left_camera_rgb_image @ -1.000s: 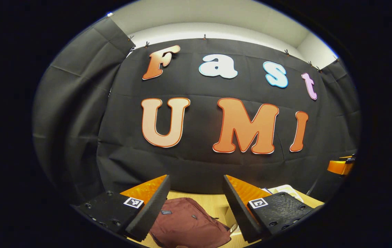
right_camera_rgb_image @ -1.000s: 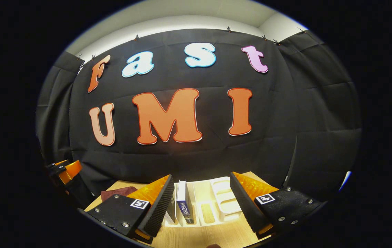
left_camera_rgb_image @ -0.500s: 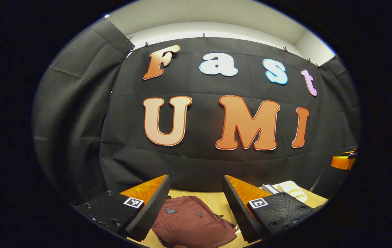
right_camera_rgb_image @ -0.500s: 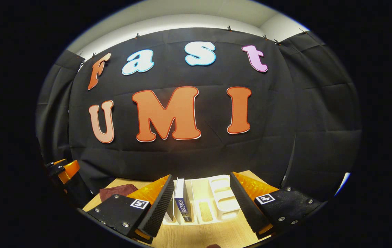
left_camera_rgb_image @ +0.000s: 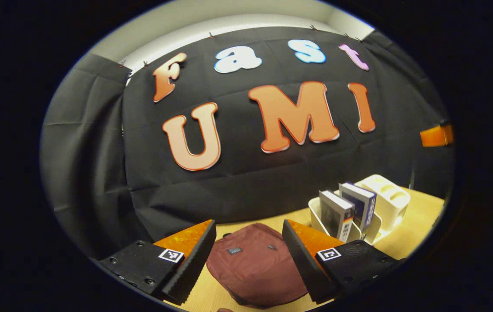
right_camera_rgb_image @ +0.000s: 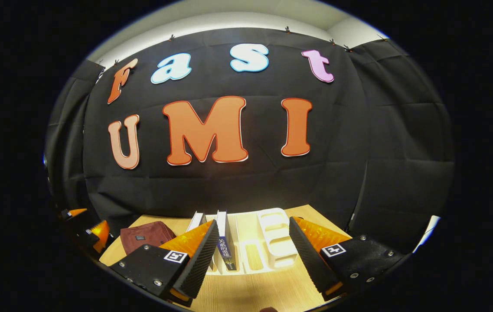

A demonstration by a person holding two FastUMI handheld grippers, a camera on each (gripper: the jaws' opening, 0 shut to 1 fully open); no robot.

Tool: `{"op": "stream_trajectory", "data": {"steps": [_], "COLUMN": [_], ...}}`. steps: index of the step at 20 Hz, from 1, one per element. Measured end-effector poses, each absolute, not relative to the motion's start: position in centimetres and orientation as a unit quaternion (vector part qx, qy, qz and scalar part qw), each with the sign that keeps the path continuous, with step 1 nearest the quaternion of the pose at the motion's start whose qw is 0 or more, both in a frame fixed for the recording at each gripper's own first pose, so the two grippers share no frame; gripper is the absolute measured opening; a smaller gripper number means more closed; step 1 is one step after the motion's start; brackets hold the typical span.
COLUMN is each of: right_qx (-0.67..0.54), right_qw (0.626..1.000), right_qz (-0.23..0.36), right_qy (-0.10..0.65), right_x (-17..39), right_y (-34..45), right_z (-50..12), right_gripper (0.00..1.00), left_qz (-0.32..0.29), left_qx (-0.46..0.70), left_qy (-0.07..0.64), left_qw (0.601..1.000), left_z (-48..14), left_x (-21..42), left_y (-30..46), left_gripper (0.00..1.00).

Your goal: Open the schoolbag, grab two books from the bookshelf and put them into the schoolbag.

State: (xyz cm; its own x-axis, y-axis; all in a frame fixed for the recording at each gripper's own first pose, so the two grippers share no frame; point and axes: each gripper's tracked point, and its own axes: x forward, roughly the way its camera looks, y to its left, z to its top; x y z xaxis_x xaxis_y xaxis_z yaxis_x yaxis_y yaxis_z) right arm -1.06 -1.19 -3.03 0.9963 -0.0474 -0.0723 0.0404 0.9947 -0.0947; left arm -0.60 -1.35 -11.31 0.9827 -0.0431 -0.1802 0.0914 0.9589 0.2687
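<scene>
**Both grippers spread, nothing held; schoolbag zipped, books in the shelf**

Left gripper: fingers wide apart, gripping nothing. It hangs above the maroon schoolbag, which lies flat on the wooden table, seen between the fingers, no contact. Bag looks closed; small label patch faces up.

To the right and farther back in the left gripper view, the white bookshelf stands on the table. Two books stand upright in its left slots: a grey-covered book nearer the bag, a blue-covered book just beside it. The shelf's right compartments hold no books.

Right gripper: fingers also spread, released, hovering in front of the bookshelf. The blue-spined book sits just inside its left finger; the second book is partly hidden behind that finger. The schoolbag lies well left on the table, with the other gripper at the far left edge.

Black cloth wall backs the table; a pale wall strip shows above it.
</scene>
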Motion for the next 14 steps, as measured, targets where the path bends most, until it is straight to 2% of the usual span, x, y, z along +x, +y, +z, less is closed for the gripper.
{"op": "stream_trajectory", "data": {"steps": [1, 2, 9, 14], "right_qx": [-0.044, -0.042, -0.054, -0.059], "right_qw": [0.998, 0.998, 0.993, 0.989], "right_qz": [-0.024, -0.027, -0.057, -0.086], "right_qy": [0.043, 0.049, 0.088, 0.105], "right_x": [-1.2, -1.3, -1.9, -3.1], "right_y": [-1.4, -1.6, -4.3, -7.0], "right_z": [-3.5, -3.8, -6.6, -7.7], "right_gripper": [0.97, 0.96, 0.96, 0.97], "left_qz": [-0.036, -0.041, -0.088, -0.148], "left_qx": [0.149, 0.16, 0.278, 0.346], "left_qy": [0.101, 0.116, 0.246, 0.289], "left_qw": [0.983, 0.979, 0.924, 0.88], "left_z": [-13.2, -15.1, -28.6, -35.4], "left_x": [-1.0, -1.7, -6.0, -6.8], "left_y": [-1.5, -1.8, -4.6, -8.8], "left_gripper": [1.0, 0.95, 0.97, 0.98]}}
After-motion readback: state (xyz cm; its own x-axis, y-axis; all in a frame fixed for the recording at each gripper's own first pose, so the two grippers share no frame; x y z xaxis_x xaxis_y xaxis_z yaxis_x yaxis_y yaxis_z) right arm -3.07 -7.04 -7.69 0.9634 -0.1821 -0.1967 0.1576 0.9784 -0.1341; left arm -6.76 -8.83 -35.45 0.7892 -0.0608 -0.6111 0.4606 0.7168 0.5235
